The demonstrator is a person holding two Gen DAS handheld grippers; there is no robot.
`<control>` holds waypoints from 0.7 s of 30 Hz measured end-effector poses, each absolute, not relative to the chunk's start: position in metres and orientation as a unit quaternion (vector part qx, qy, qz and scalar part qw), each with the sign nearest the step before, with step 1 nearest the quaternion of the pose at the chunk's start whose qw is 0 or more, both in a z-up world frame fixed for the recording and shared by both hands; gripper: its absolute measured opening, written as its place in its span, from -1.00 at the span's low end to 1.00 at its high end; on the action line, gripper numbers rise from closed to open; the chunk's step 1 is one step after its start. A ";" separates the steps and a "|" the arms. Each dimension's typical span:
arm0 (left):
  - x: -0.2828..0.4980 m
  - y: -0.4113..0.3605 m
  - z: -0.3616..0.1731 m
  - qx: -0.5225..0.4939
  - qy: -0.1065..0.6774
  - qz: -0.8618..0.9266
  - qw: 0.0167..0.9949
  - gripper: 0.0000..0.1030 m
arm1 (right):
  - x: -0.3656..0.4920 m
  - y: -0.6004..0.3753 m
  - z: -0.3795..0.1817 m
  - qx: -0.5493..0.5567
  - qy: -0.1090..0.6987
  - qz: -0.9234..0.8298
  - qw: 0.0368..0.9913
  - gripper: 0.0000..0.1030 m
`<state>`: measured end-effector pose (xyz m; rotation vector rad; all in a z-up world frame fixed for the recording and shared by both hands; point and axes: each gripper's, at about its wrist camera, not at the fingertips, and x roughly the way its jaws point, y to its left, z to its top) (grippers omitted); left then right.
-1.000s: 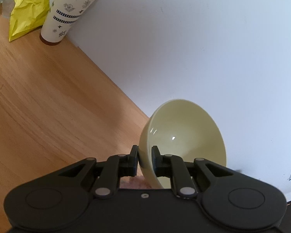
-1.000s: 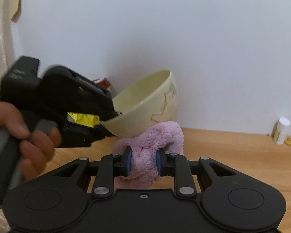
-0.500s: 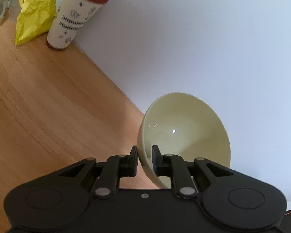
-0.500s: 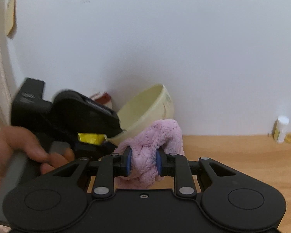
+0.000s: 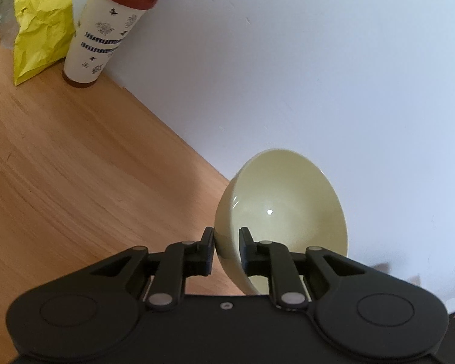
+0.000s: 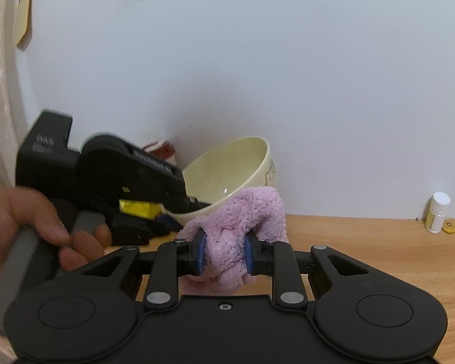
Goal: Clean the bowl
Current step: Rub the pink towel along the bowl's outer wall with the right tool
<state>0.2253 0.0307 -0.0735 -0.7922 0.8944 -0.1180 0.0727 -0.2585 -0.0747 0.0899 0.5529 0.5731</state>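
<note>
We held the bowl (image 5: 280, 212) tilted above the table, its rim pinched in our left gripper (image 5: 226, 250), while our right gripper (image 6: 224, 253), clamping the pink cloth (image 6: 239, 212) just below it, risked levering it loose.

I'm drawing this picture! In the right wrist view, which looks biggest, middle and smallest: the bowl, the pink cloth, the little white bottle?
1. Bowl and pink cloth look about alike; the cloth is nearer, so unsure.
2. Little white bottle, clearly smallest, but farther away.
</note>
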 end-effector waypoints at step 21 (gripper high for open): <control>0.212 0.019 -0.089 -0.339 0.477 -0.099 0.805 -0.73 | 0.099 -0.276 -0.095 -0.009 0.321 0.304 0.897 -0.47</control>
